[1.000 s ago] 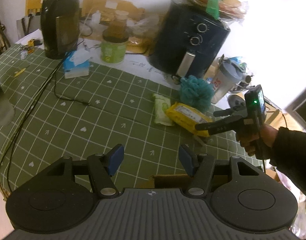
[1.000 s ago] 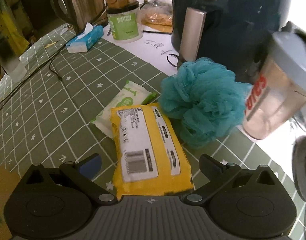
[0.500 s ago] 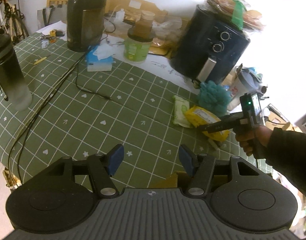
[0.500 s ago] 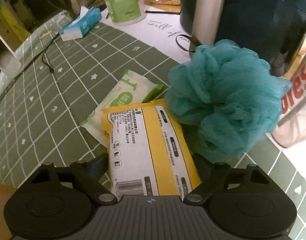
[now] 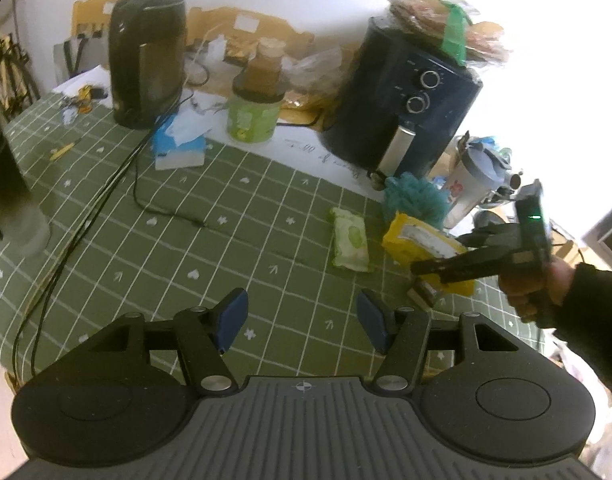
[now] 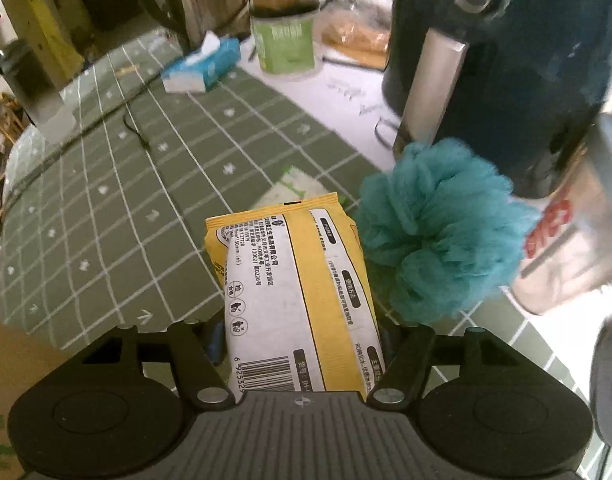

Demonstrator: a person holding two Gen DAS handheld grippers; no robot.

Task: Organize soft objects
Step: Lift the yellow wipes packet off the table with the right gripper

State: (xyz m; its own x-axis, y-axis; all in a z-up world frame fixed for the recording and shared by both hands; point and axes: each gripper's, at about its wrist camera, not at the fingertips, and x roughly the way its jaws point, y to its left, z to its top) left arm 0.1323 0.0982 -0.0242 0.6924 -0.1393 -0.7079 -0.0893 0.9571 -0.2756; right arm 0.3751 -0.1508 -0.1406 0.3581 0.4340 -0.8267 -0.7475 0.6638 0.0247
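The left gripper (image 5: 301, 322) hangs over the near edge of the counter, tilted downward, its blue-padded fingers (image 5: 231, 318) apart with nothing between them. The right gripper (image 6: 301, 344), held in a hand (image 5: 534, 284) with a dark sleeve near the counter's right edge, points steeply down. Its jaws have just been closing, and its fingers now press both sides of the yellow pack (image 6: 301, 292), which looks lifted at its far end.
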